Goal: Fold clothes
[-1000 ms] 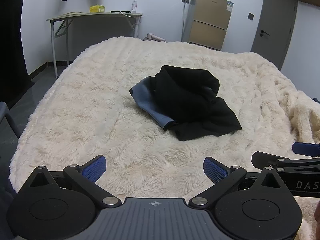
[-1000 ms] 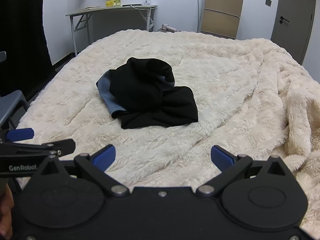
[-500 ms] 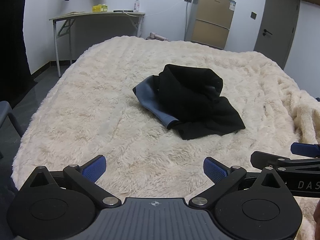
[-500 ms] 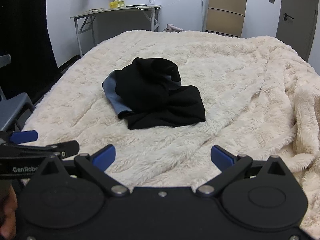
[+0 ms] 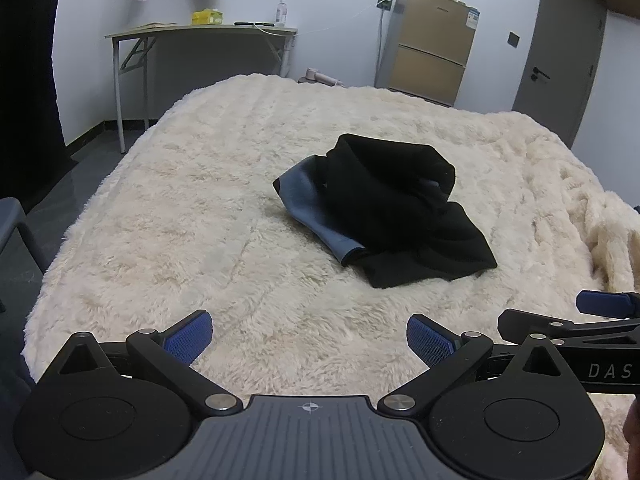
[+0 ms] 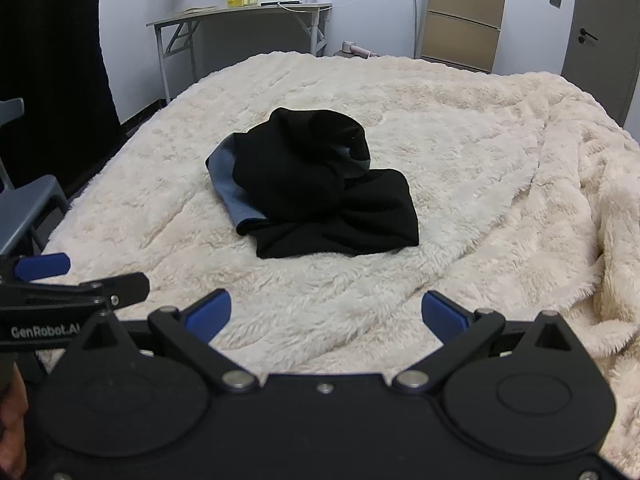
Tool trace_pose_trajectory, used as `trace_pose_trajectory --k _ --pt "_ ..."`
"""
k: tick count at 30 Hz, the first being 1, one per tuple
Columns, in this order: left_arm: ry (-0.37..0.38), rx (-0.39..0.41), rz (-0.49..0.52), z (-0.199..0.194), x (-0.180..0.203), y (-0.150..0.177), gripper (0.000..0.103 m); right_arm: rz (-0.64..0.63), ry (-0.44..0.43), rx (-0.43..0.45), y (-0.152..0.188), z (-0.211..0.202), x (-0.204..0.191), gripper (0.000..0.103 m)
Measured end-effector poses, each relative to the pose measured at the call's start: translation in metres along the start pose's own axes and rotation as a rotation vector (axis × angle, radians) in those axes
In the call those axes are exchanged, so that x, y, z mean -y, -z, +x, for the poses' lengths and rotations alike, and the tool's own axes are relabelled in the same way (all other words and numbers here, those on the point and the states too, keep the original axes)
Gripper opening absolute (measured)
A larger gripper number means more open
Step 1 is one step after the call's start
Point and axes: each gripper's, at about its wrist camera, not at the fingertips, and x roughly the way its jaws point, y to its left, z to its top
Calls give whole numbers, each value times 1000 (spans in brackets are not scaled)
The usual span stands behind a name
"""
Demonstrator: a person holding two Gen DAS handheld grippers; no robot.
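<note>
Blanket [image 5: 192, 216]: garment [image 5: 396, 208] beyond grippers [image 5: 308, 338].

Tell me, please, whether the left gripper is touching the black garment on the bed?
Apart. The left wrist view shows the open left gripper short of the black garment, with bare blanket between.

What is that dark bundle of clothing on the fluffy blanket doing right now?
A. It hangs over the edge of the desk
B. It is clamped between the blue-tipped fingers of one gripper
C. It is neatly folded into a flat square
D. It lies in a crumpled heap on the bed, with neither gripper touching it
D: the black and grey-blue garment sits rumpled on the cream blanket, well ahead of the open left gripper and open right gripper.
</note>
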Motion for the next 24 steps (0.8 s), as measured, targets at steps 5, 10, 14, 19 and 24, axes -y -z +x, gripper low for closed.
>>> trace_pose_trajectory --k 5,10,14,19,24 --pt "9 2 -12 -2 -3 1 103 -3 11 -5 -1 2 -2 103" --pt "15 4 -7 -3 -2 0 103 -30 32 -7 -1 3 -5 103" --pt "13 5 -9 -3 -3 0 103 -10 13 -30 -1 6 -2 103" --pt "8 3 -10 -2 -3 0 103 -5 -7 -19 -2 2 0 103" --pt "-3 -5 -13 -1 -4 0 103 -10 -23 -18 -1 2 -2 103"
